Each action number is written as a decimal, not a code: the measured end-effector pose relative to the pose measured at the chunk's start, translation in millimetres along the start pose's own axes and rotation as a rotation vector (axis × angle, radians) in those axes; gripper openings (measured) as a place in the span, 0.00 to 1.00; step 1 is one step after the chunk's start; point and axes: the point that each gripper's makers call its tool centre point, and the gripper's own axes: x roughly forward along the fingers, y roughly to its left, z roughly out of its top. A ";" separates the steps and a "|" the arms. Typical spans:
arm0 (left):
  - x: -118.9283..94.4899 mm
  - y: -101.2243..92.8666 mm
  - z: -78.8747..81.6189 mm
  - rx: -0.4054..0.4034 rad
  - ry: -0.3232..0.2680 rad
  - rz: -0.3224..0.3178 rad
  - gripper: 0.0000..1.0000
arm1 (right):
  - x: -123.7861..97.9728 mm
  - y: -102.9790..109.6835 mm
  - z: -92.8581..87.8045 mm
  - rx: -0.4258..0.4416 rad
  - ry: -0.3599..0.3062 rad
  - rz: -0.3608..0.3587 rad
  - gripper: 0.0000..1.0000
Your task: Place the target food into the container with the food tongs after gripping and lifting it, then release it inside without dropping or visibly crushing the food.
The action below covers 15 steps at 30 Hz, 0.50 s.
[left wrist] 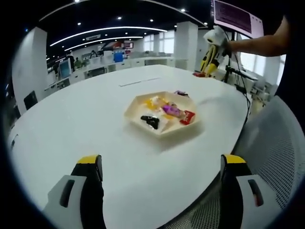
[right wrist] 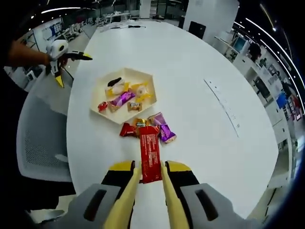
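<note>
On the white table (left wrist: pixel 71 124), the left tool (left wrist: pixel 159 167) is hovering wide open and empty, its yellow-tipped jaws pointing at a hexagonal tray (left wrist: pixel 136 107) of wrapped snacks sitting near the table's middle. Across the table in that view, the right tool (left wrist: pixel 212 52) is working at the far edge, gripped by a person's hand. A mesh chair (left wrist: pixel 281 143) is standing at the near right.

Seen from the right gripper view, the tray (right wrist: pixel 99 102) is lying ahead and to the left, with the left tool (right wrist: pixel 62 57) hanging beyond it over the table's edge. Just nearer, a small pile of loose snacks (right wrist: pixel 159 125) is resting on the table, well short of the tray. The right tool (right wrist: pixel 147 176) is working tongs, whose yellow arms are closing narrowly on a long red bar (right wrist: pixel 148 152); the bar's far end is touching the pile.

The gripping step appears to be under way. Next, the bar likely needs lifting clear, carrying over the tray rim and releasing gently inside. White print on the bar is too small to read.
</note>
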 end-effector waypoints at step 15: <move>0.0 6.5 -0.1 -0.011 -0.005 0.022 0.99 | 12.8 6.1 56.4 -0.044 -0.041 0.028 0.24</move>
